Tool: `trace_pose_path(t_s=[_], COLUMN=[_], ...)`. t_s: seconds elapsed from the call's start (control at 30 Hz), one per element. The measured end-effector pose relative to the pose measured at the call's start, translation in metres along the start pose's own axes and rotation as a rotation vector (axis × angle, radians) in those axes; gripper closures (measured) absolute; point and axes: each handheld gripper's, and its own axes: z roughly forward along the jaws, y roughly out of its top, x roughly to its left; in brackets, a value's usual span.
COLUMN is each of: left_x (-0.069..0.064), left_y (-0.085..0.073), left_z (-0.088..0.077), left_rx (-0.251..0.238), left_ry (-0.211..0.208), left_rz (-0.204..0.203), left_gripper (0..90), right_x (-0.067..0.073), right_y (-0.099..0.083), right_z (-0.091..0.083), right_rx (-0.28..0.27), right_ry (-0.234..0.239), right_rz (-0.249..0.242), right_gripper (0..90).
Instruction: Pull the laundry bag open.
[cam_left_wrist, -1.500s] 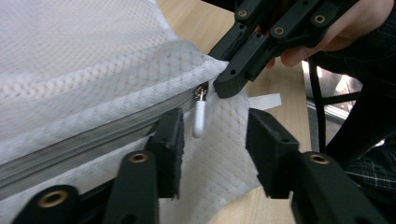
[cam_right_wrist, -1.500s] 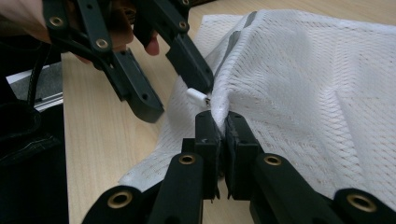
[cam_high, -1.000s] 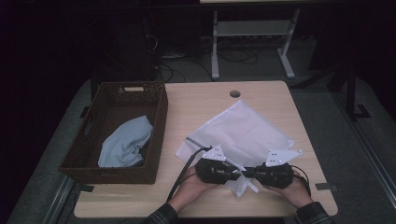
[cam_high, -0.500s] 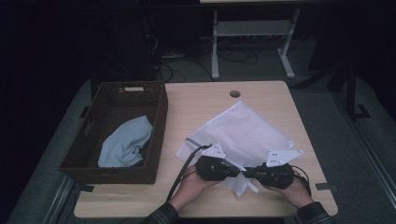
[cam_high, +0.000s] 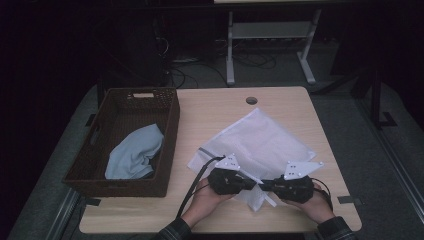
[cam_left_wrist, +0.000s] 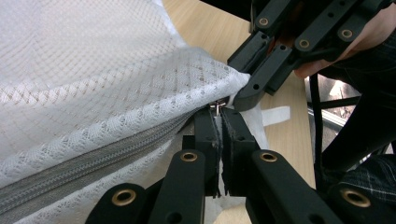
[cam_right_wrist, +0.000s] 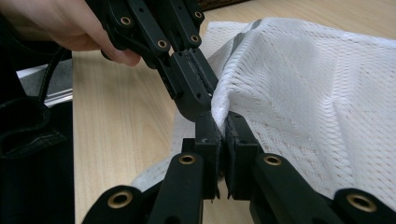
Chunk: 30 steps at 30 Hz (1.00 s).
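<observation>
Both hand-held grippers (cam_high: 259, 185) on mesh bag (cam_high: 260, 140)

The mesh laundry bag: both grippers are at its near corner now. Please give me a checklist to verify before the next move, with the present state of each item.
1. Left gripper shut at the zipper end of the mesh laundry bag: ok; its jaws have just been closing, with the zipper pull between them.
2. Right gripper shut on the bag's corner fabric: ok.
3. The two grippers meet tip to tip without crossing: ok.
4. Zipper closed along its visible length: ok.
5. Bag lies flat on the table, apart from the basket: ok.
6. Blue cloth inside the basket: ok.
</observation>
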Motion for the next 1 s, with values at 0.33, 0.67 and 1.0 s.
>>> trace_pose_path(t_s=[0.33,0.67,1.0], left_x=[0.0032,0.0059,0.0076], left_y=[-0.0025,-0.0049,-0.0057], left_z=[-0.003,-0.0044,-0.0078], left_rx=[-0.007,-0.002,0.004], left_ry=[-0.003,-0.014,-0.009], left_rz=[-0.026,-0.026,-0.03], left_gripper=[87.1,87.1,87.0], right_x=[-0.003,-0.0037,-0.0048], right_y=[-0.0004,-0.0029,-0.0042], right_z=[-0.0009,-0.0009,-0.0012], right_rx=[0.004,0.002,-0.001], right_ry=[-0.019,-0.022,-0.022], right_rz=[0.001,0.002,0.006], right_gripper=[84.9,84.8,84.8])
